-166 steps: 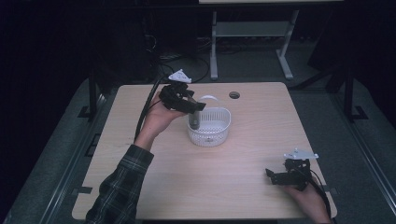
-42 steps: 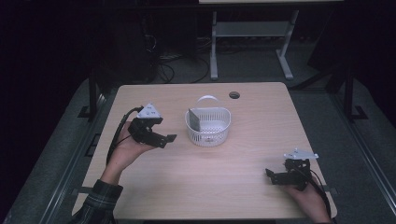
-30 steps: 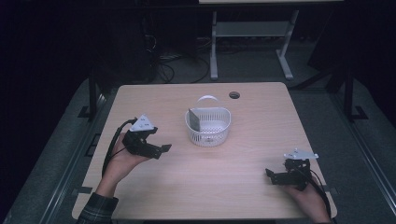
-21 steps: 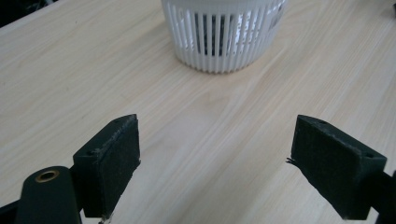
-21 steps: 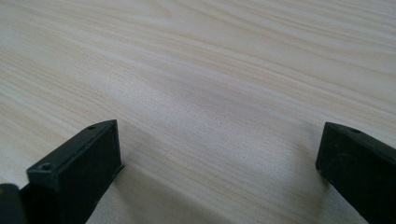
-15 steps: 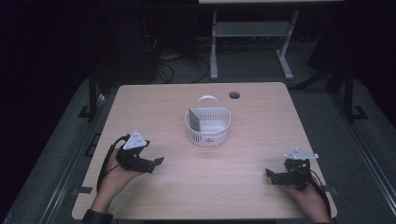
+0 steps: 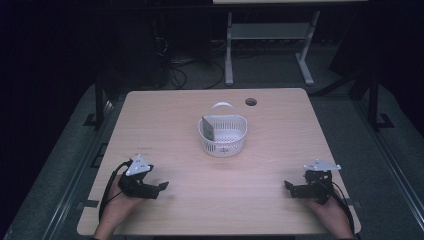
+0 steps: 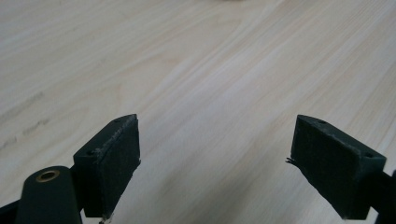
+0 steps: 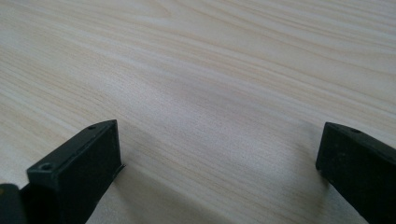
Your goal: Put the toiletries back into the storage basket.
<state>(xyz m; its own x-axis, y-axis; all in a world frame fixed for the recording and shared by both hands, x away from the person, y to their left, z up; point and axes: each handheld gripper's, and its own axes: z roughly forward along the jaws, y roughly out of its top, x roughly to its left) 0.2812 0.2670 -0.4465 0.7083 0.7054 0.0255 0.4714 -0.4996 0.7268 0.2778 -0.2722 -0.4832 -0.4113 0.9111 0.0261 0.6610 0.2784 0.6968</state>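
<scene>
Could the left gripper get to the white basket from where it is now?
Probably yes: the left gripper sits open at the near left, and only bare table lies between it and the white basket.

High cam: above near edge, looks fwd/down. Both claw cams: close, low over table (image 7: 280, 200).

In the high view, the grey item (image 7: 207, 127) standing inside the white basket (image 7: 223, 142) is too small to identify, and the basket wall hides its lower part. The person's forearms are cut off by the bottom edge. In the left gripper view, a pale object at the top edge is cropped beyond recognition, and the jaws' bases run off the bottom edge
</scene>
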